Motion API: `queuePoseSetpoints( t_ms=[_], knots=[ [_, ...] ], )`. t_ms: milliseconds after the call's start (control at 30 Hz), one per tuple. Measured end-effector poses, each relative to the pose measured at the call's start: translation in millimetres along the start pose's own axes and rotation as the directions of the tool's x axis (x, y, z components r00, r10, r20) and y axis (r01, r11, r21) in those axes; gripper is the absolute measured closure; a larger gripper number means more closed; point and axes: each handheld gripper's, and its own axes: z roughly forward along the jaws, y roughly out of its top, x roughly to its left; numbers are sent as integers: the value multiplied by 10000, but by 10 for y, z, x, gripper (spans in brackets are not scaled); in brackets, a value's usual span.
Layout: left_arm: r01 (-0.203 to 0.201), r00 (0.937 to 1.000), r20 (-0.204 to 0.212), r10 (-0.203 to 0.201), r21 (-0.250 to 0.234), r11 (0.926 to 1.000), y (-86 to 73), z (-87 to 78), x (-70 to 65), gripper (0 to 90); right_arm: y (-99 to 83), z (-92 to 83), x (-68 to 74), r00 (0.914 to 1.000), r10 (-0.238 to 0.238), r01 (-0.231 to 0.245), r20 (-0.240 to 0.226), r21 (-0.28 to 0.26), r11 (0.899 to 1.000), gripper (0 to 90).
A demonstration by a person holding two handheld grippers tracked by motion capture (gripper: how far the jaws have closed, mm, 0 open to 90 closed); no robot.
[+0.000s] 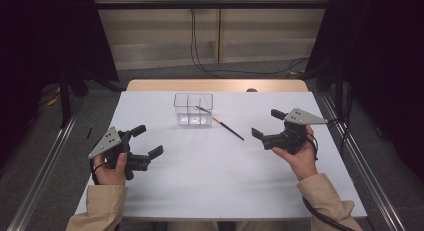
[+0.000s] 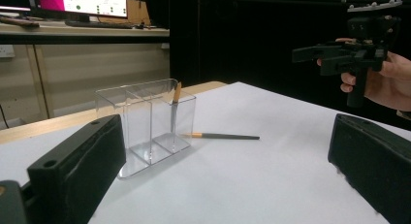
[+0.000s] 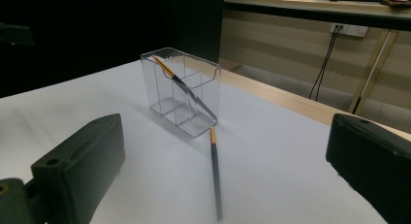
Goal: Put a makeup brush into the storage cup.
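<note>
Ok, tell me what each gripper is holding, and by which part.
Nothing. Both the left gripper and right gripper are open and empty; one pencil lies on the table, another leans in the clear holder.

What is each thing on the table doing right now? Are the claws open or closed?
Clear box: upright, no lid.
Pencil in box: leaning slantwise inside a compartment.
Pencil on table: lying flat beside the box.
Left gripper: open, holding nothing.
Right gripper: open, holding nothing.

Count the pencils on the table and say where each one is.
2. One pencil leans inside the clear organizer, its orange end up. The other pencil lies flat on the white table beside it.
</note>
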Motion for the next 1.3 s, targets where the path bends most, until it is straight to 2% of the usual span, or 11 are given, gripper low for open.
queuePoseSetpoints(
  t_ms=[100, 233, 833, 1033, 1067, 1100, 1300],
  knots=[
    [-85, 10000, -31, 85, 32, 10000, 2, 4, -3, 0, 17, 47, -13, 10000, 81, -81, 31, -21, 10000, 3],
    [-3, 10000, -56, 3, 32, 10000, -8, 3, 6, 0, 25, 123, -30, 9999, 154, -154, 58, -15, 9999, 5],
    [-124, 9999, -69, 125, 87, 9999, 0, 14, 12, 0, 21, 393, -80, 9997, 158, -168, 189, 536, 9984, 10],
    [-114, 9999, -47, 114, 60, 9999, 6, 14, 18, 1, 10, 481, -79, 9996, 224, -233, 158, 592, 9980, 10],
    [4, 10000, -47, -4, -50, 10000, 7, 20, 10, 2, 9, 495, -80, 9996, 245, -255, 171, 619, 9978, 10],
    [-110, 9999, -51, 110, -30, 9999, 13, 12, 17, 1, 6, 509, -83, 9995, 244, -255, 176, 598, 9979, 10],
    [-152, 9999, -31, 152, -29, 9999, 17, 11, 12, 2, 8, 600, -90, 9996, 230, -242, 183, 660, 9975, 11]
  ],
)
